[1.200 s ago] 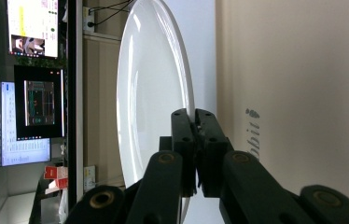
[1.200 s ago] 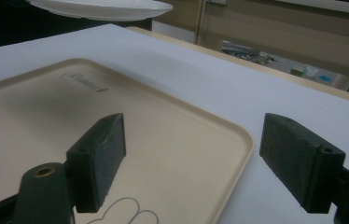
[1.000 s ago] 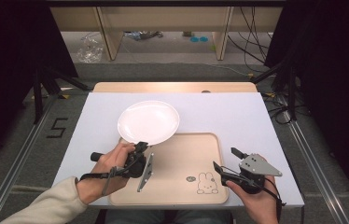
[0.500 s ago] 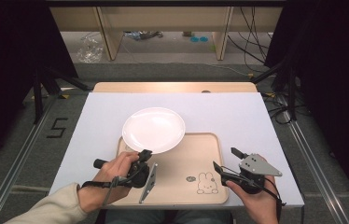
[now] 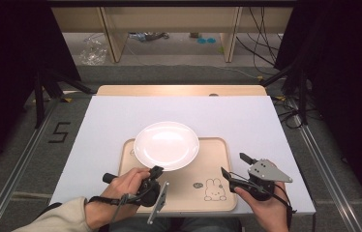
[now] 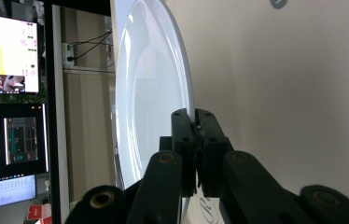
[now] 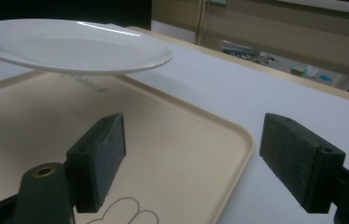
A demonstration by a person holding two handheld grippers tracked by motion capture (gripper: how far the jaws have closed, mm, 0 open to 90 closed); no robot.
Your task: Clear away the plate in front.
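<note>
Left gripper (image 5: 156, 173) jaws clenched on white plate (image 5: 166, 145) rim, holding it lifted over tray (image 5: 218, 193), likely for placing; right gripper (image 5: 239, 166) jaws released beside tray.

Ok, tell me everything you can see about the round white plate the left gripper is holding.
The round white plate is a shallow, glossy dish with a smooth raised rim, plain and empty, looking like ceramic or melamine. The left gripper has its black jaws shut on the plate's near edge. In the right gripper view the plate hangs roughly level above the beige tray with a gap beneath it, so nothing but the jaws touches it. From the high view it hovers over the tray's far left part, overlapping the tray's far edge.
</note>
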